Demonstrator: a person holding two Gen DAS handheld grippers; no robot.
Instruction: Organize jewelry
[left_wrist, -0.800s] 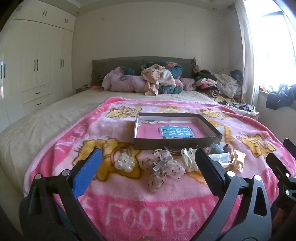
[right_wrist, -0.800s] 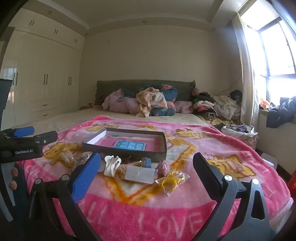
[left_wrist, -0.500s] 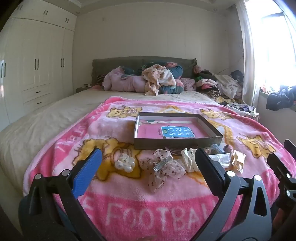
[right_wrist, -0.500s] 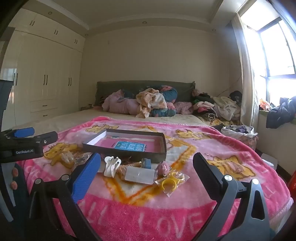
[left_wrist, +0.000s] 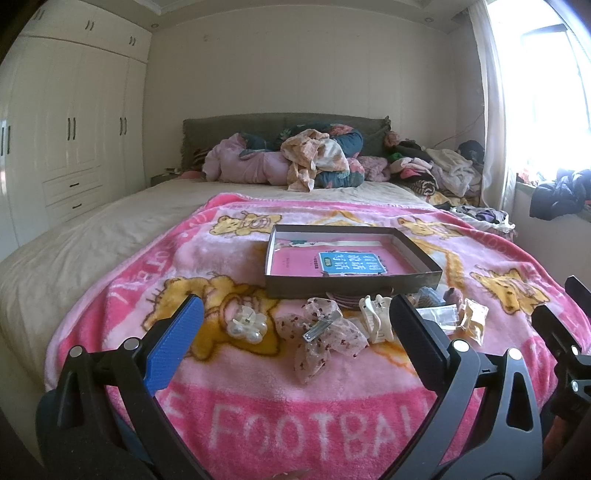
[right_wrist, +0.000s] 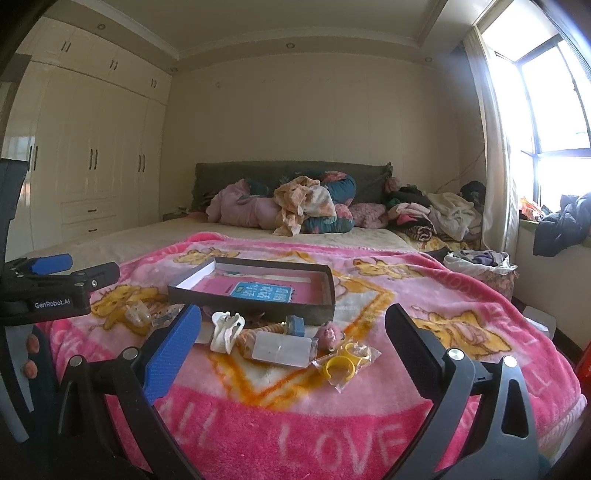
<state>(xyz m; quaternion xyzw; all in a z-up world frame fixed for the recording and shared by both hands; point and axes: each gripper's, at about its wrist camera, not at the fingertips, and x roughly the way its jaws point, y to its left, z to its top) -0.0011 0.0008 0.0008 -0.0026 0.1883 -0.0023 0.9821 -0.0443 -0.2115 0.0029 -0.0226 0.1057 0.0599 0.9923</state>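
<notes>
Both grippers, left gripper (left_wrist: 295, 325) and right gripper (right_wrist: 291, 332), jaws spread, empty. Risk: soft blanket (left_wrist: 258, 413) snags under pads; bow clip (left_wrist: 321, 332) slips; bagged rings (right_wrist: 345, 363) slide off.

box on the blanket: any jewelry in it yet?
No. The box holds only a pink book; the clips and packets lie outside, before its near wall.

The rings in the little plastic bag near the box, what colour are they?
The rings are yellow, seen best in the right wrist view.
</notes>
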